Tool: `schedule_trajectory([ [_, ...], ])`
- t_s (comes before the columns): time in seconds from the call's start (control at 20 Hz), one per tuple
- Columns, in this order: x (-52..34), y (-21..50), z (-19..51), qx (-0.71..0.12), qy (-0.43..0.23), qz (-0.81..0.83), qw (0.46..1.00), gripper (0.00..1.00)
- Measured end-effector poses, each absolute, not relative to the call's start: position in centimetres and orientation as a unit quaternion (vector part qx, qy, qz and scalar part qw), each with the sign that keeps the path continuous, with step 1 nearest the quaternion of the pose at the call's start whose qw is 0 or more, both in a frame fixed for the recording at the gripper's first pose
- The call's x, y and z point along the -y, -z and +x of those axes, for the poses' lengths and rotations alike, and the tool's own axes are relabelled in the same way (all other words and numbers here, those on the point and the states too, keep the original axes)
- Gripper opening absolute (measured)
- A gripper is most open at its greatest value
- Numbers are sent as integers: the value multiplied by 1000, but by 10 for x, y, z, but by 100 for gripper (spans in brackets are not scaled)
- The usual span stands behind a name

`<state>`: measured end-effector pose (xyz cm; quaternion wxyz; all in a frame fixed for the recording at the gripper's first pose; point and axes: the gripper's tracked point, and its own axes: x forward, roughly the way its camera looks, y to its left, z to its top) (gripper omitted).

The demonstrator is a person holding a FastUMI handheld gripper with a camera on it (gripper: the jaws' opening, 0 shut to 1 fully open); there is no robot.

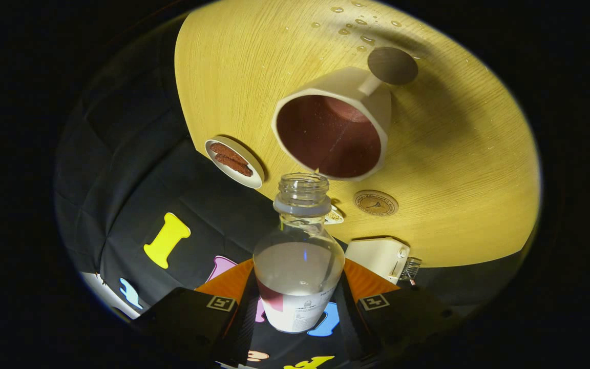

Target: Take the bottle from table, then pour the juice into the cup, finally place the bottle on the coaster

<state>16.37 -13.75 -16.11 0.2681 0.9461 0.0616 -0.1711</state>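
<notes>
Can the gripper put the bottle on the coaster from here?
Probably yes. The gripper holds the bottle, and the coaster lies bare beside the cup, nothing on it.

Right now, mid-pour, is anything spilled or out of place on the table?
Yes: water droplets dot the wooden table beyond the coaster, past the cup. The gripper holds the open bottle tipped at the cup's rim.

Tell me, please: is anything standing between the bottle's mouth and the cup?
Nothing visible does. The gripper is shut on the bottle, whose open mouth is tipped right at the rim of the cup. The coaster lies beside them on the table, uncovered.
</notes>
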Motion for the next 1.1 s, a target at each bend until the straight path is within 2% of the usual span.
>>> schedule_trajectory([
  [0.7,127,170,162,-67,174,938,292,72],
  [0.95,109,181,153,-104,181,910,358,72],
  [1.1,105,182,150,-114,174,869,449,72],
])
